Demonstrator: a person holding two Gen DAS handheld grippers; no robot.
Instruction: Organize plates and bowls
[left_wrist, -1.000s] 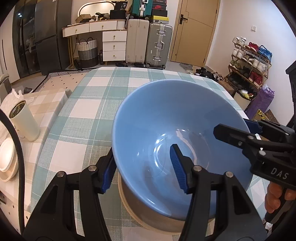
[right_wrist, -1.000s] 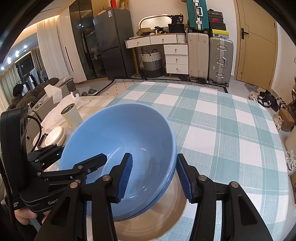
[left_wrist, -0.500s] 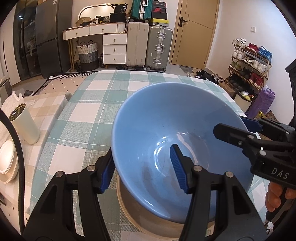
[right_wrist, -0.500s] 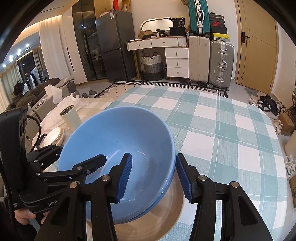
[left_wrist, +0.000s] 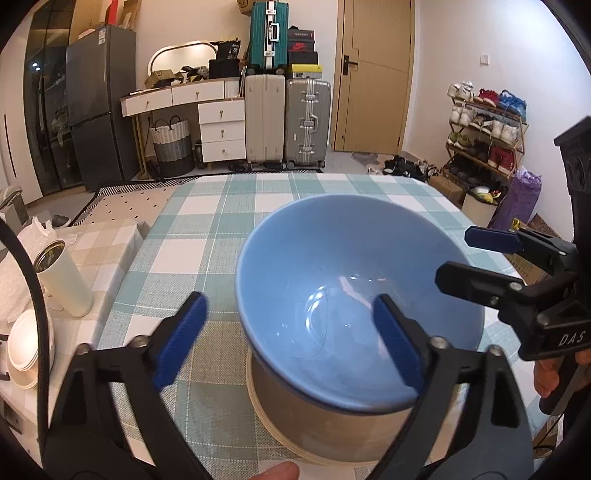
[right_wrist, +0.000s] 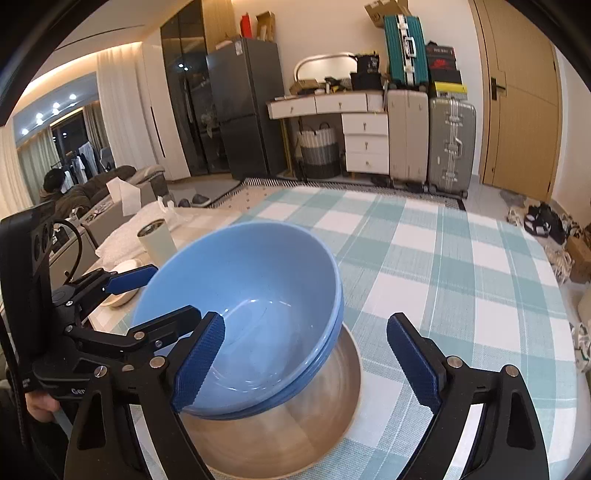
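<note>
A blue bowl (left_wrist: 354, 295) rests tilted inside a wider tan bowl (left_wrist: 314, 424) on the checked tablecloth (left_wrist: 221, 236). In the right wrist view a second blue rim shows beneath the blue bowl (right_wrist: 251, 280), so it looks nested in another, all within the tan bowl (right_wrist: 295, 435). My left gripper (left_wrist: 288, 341) straddles the near left rim, its jaws opening, with no pad touching the wall. My right gripper (right_wrist: 306, 362) straddles the opposite rim, also opening and clear of it. Each gripper shows in the other's view: the right gripper (left_wrist: 452, 254) and the left gripper (right_wrist: 177, 291).
A white cylindrical tin (left_wrist: 62, 284) and a stack of white bowls (left_wrist: 26, 343) stand on a side table to the left. A fingertip (left_wrist: 273, 474) pokes in at the bottom edge. A person (right_wrist: 55, 181) sits on a far sofa. Suitcases and a shoe rack line the walls.
Both pairs of jaws have spread wide and let go of the blue bowl's rim. The left gripper has drawn back and up a little. The bowl stays in the tan bowl.
</note>
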